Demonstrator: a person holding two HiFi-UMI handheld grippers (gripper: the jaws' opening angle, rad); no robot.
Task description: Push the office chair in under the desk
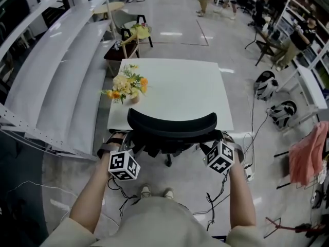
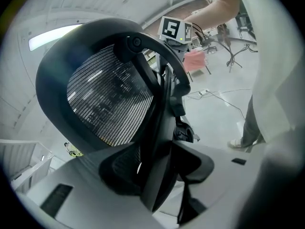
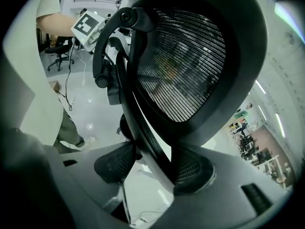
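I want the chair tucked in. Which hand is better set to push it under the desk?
Probably left. The left tongs pinch the chair's back frame, so a push would carry it toward the desk. The right tongs sit around the frame too but look looser.

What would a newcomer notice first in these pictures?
The black office chair stands out first, its curved back at the near edge of the white desk. The left gripper and right gripper flank that back, its frame between their jaws. A small bouquet sits by the desk's left edge.
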